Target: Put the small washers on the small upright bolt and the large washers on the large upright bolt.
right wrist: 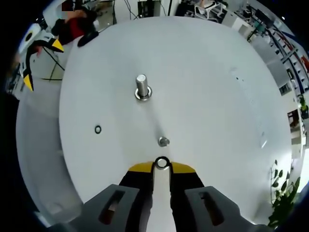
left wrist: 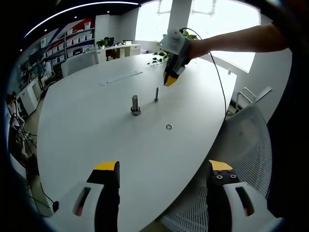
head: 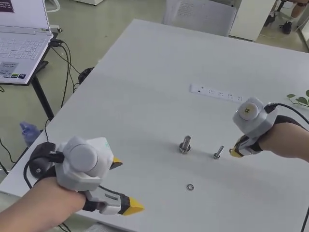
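A large upright bolt [head: 185, 144] [left wrist: 135, 105] [right wrist: 142, 87] stands mid-table with a washer ring around its base. To its right is the small upright bolt [head: 218, 152] [left wrist: 156, 94] [right wrist: 164, 141]. One loose washer [head: 190, 186] [left wrist: 169, 126] [right wrist: 98, 129] lies flat in front of them. My right gripper [head: 236, 151] [right wrist: 162, 166] hovers just right of the small bolt, shut on a small washer [right wrist: 162, 163] pinched at its yellow tips. At the near left table edge my left gripper [head: 126, 185] [left wrist: 163, 166] is open, with nothing between its jaws.
A white power strip [head: 217, 93] lies behind the bolts. A laptop [head: 21, 38] sits on a stand at far left with cables below it. A chair [head: 198, 17] stands at the far table edge, and plant leaves [head: 299, 100] show at the right.
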Demonstrator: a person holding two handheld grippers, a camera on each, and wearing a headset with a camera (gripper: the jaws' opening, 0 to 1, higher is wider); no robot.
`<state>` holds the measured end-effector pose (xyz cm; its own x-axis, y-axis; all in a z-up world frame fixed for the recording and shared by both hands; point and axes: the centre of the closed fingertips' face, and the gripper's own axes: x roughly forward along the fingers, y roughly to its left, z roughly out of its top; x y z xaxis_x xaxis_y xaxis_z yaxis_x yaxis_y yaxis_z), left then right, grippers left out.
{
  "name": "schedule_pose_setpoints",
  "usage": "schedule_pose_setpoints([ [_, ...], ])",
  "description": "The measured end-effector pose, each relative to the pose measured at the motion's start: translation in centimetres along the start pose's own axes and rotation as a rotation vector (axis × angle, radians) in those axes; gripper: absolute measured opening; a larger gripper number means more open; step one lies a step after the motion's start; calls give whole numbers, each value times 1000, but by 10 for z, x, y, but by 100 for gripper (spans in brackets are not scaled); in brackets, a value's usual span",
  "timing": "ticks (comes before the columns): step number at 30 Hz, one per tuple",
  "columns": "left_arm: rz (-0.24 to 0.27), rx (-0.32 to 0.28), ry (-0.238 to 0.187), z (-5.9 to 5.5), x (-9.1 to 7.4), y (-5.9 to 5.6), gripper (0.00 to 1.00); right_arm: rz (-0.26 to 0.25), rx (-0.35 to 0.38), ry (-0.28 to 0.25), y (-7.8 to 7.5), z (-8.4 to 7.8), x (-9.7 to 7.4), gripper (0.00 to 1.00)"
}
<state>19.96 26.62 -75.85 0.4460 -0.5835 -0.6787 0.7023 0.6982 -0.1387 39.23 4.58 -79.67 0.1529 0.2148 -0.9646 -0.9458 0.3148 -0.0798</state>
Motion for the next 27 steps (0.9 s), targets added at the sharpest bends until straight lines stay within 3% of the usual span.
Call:
schedule_pose_setpoints([
  [8,20,9,-13,6,1,10,73,-6,-15,-23,-1,16,2,12],
  [14,27,10,-31,11,3,18,77,2,-33,-12,0,19,8,12],
  [22,14,-1,-45,13,6,18,83,6,-31,-3,-3,22,16,12],
  [27,18,-3,-37,10,6,20,81,9,-32,10,-5,21,20,12],
])
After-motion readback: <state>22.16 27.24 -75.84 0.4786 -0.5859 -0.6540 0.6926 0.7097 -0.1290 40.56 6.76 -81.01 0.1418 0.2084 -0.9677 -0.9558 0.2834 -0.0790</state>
